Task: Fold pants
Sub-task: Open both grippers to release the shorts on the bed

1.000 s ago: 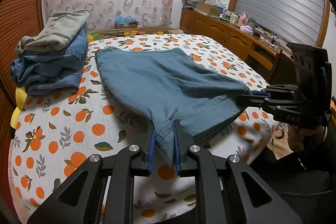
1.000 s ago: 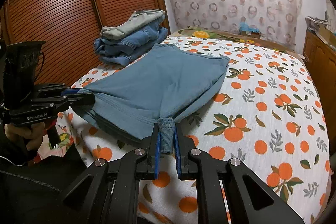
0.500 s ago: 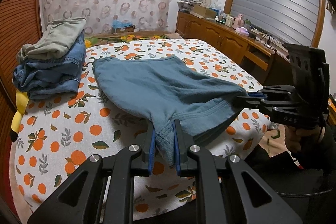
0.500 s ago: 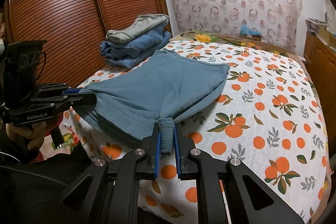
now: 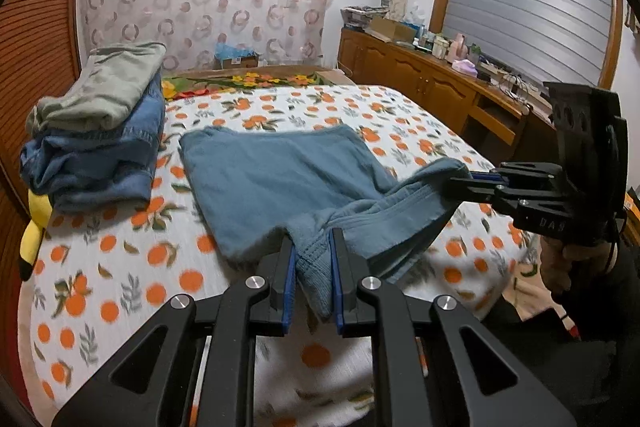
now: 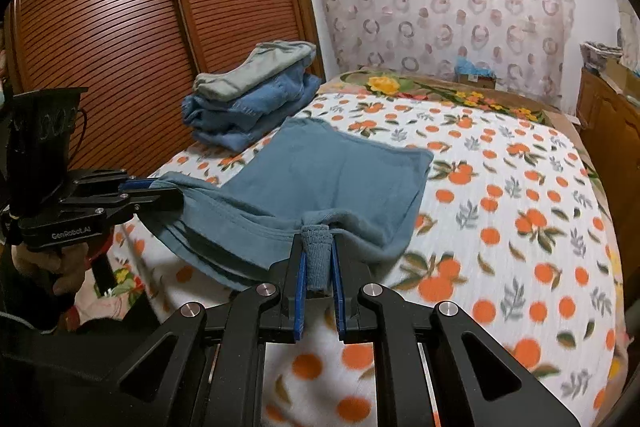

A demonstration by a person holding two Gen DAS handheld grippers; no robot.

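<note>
A: Pants (image 5: 280, 179), the blue-grey pair: where are they, starting close in?

B: Nearest, the left gripper (image 5: 313, 267) is clamped on a ribbed bunch of the waistband at 6 o'clock in its own view. The right gripper (image 6: 319, 259) pinches a similar ribbed wad at 6 o'clock in its view. Each tool also shows in the other's camera: the right gripper (image 5: 460, 181) at 3 o'clock, the left gripper (image 6: 176, 193) at 9 o'clock, both closed on the near edge of the cloth.

A: And beyond that?

B: The rest of the pants lies flat on the orange-print bedspread (image 5: 120, 251), reaching toward 12 o'clock. Past it, at 10 o'clock in the left view, a stack of folded clothes (image 5: 96, 135) sits by the wooden wardrobe doors (image 6: 120, 27).

A: Anything you can't make out?

B: How many layers are folded under the lifted edge; the cloth hides that. The bedspread print is blurred, and only part of the yellow toy (image 5: 34, 239) shows beside the stack.

A: What differs from half a second ago?

B: The near edge has been carried forward over the bed; it now sags and bunches between the grippers where it was drawn taut, and the flat part looks shorter.
</note>
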